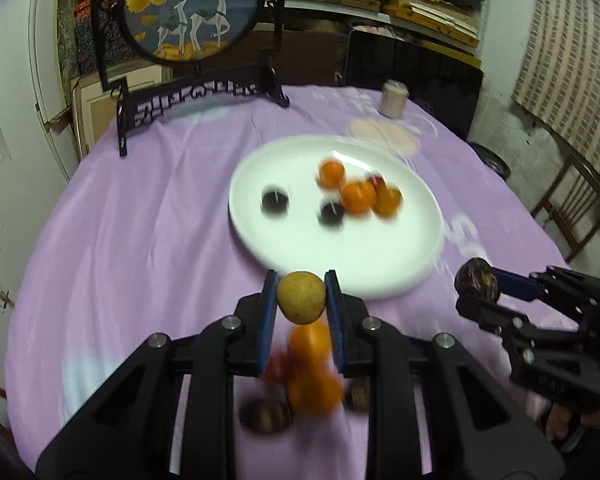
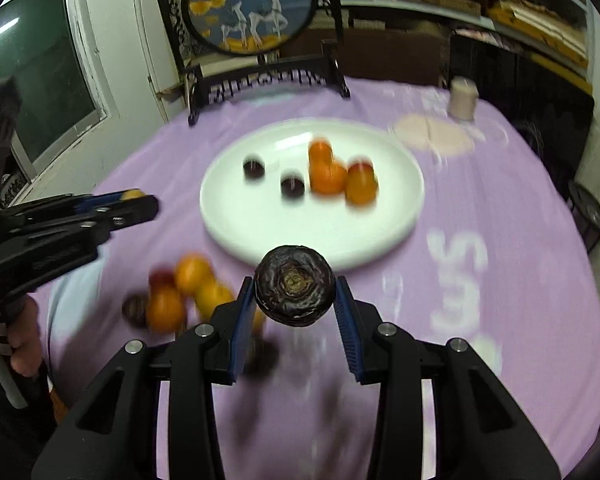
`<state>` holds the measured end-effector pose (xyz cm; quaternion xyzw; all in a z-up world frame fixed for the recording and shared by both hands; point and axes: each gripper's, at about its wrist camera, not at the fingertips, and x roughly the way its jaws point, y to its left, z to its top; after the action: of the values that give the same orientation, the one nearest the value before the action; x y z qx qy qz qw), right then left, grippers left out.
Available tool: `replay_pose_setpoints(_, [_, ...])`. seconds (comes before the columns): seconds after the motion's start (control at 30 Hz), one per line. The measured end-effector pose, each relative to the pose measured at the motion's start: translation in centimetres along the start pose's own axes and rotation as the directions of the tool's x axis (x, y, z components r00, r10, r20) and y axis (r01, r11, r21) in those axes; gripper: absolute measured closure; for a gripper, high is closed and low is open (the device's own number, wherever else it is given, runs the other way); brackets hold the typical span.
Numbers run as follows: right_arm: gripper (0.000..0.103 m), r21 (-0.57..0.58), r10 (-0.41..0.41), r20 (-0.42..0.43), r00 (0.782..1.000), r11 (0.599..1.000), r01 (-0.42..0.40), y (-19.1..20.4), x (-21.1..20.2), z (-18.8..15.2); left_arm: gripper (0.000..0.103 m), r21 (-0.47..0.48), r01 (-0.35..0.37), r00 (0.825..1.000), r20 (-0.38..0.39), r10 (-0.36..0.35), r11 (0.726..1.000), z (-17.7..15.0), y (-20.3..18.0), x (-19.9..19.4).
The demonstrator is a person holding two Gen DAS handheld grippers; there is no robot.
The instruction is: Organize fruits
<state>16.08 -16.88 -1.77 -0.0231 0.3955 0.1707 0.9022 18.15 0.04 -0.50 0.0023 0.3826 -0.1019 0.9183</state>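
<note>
While both grippers are carrying fruit toward the round white plate point(image 1: 260, 240) on the lilac-clothed desk point(image 1: 120, 240), the left gripper point(image 1: 301, 300) is pinching a small yellow-green fruit point(image 1: 301, 298) and the right gripper point(image 2: 295, 300) is clamping a wrinkled dark purple fruit point(image 2: 295, 290). Each is hovering just short of the near rim, so the next move is likely calling for reaching over the plate and letting go beside the oranges point(image 1: 356, 196) already there.

Right gripper point(image 2: 296, 298) clamps a dark wrinkled fruit point(image 2: 294, 291) before the white plate point(image 2: 236, 216)
</note>
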Motion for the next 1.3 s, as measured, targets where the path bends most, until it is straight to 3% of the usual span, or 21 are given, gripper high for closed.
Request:
replay_pose_setpoints(0.1, [0.063,0.002,-0.012,0.014,1.0,1.0,0.012,-0.2,1.7,4.3,0.079,-0.036,-0.023,1.0,0.007,0.023,0.999,4.6,0.6,2.8])
replay_pose_setpoints(0.23, [0.063,0.026,-0.093,0.025,0.995,0.995,0.092,-1.8,5.6,9.2,0.079,-0.095,0.013,1.0,-0.012,-0.014,0.995,8.9,1.2,7.1])
replay_pose_setpoints(0.37, [0.063,0.074,-0.123,-0.005,0.992,0.99,0.123,-4.4,10.3,10.1,0.079,-0.135,0.005,0.999,-0.041,-0.011,0.991,9.4,2.0,10.7])
replay_pose_setpoints(0.6, [0.063,0.067,-0.118,-0.038,0.992,0.99,0.12,-5.2,13.1,10.1,0.079,-0.104,0.004,0.996,-0.083,-0.013,0.995,8.8,1.3,13.1])
replay_pose_setpoints(0.63, [0.061,0.068,-0.12,-0.041,0.992,0.99,0.122,-5.2,13.2,10.0,0.076,-0.106,-0.002,0.997,-0.079,-0.006,0.994,8.7,1.4,13.1])
replay_pose_setpoints(0.7, [0.047,0.055,-0.135,-0.037,0.99,0.989,0.137,-5.0,13.2,9.9,0.064,-0.119,-0.014,0.998,-0.066,0.007,0.993,8.6,1.7,12.8])
replay_pose_setpoints(0.83, [0.046,0.017,-0.184,0.013,0.983,0.983,0.184,-4.3,11.8,8.9,0.055,-0.141,-0.002,1.0,-0.024,-0.002,0.99,8.2,2.3,10.9])
replay_pose_setpoints(1.0, [0.046,-0.011,-0.189,0.059,0.98,0.982,0.19,-3.2,9.4,6.2,0.055,-0.152,-0.022,0.999,0.04,0.028,0.988,6.2,3.1,7.3])
replay_pose_setpoints(1.17, [0.046,-0.002,-0.155,0.102,0.983,0.988,0.156,-2.2,6.9,4.0,0.054,-0.189,-0.029,0.995,0.094,0.047,0.981,2.0,4.4,3.1])
replay_pose_setpoints(1.3, [0.046,0.051,-0.061,0.057,0.997,0.997,0.058,-2.0,3.7,0.3,0.048,-0.171,-0.018,0.998,0.059,0.028,0.985,-4.0,5.3,-0.4])
